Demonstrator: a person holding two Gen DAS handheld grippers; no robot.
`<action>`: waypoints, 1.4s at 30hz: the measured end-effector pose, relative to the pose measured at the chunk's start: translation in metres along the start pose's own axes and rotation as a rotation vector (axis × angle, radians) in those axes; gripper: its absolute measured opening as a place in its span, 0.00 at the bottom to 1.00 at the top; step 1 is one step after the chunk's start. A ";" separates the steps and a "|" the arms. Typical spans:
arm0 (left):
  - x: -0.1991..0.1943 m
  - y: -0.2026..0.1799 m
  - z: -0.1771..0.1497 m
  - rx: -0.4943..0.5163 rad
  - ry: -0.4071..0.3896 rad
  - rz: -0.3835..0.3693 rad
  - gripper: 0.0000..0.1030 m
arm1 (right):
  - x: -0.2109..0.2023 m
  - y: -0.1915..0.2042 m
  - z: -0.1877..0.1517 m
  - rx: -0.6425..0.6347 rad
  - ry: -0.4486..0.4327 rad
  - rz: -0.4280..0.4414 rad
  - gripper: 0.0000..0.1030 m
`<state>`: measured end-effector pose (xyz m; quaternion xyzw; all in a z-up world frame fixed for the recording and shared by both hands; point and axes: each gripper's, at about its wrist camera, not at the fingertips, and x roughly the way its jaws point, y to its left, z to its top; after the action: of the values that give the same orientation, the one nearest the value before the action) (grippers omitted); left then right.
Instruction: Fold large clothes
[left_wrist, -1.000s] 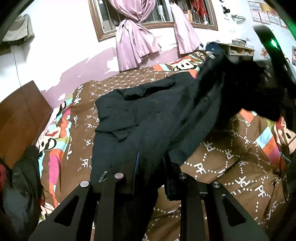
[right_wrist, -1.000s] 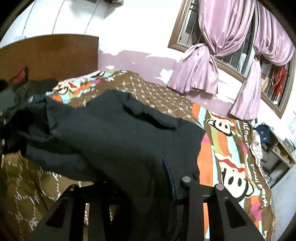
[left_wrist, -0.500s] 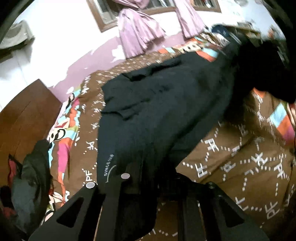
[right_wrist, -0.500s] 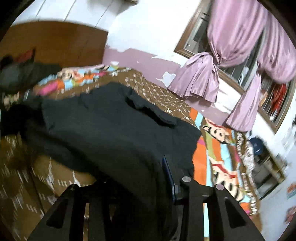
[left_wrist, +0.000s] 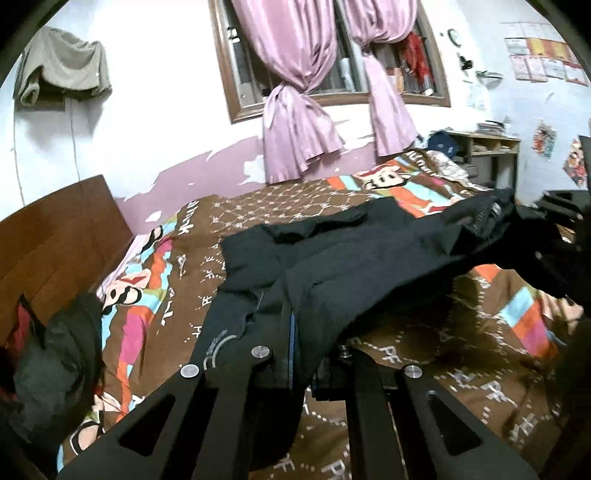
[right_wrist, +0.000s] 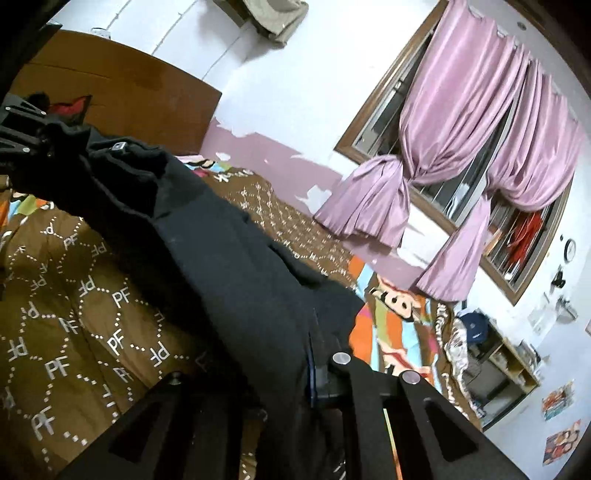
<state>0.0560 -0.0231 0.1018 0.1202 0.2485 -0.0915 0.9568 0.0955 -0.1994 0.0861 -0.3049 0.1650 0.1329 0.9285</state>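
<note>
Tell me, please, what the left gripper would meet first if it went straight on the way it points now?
The left gripper, shut on the black garment, would push into that same cloth first. Beyond it probably lies the brown patterned bedcover, though depth is unclear.

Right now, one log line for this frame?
stage: fold start | left gripper: shut on garment | right gripper: shut on garment | garment: partly lifted off bed

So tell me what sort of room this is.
A lived-in bedroom, most likely: a bed under a brown patterned cartoon bedspread with a wooden headboard, pink tied curtains at a wood-framed window, and a black garment spread across the bed.
</note>
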 end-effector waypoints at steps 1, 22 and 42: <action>-0.009 -0.001 0.000 0.005 -0.002 -0.006 0.05 | -0.011 -0.001 0.001 -0.004 -0.013 0.007 0.09; -0.058 -0.009 0.025 0.069 -0.038 -0.054 0.05 | -0.050 -0.011 0.027 -0.139 0.009 0.072 0.10; 0.109 0.039 0.091 0.016 -0.038 0.049 0.06 | 0.122 -0.060 0.050 0.082 0.040 0.025 0.16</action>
<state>0.2005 -0.0236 0.1319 0.1322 0.2266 -0.0722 0.9623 0.2389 -0.1978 0.1087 -0.2670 0.1925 0.1315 0.9351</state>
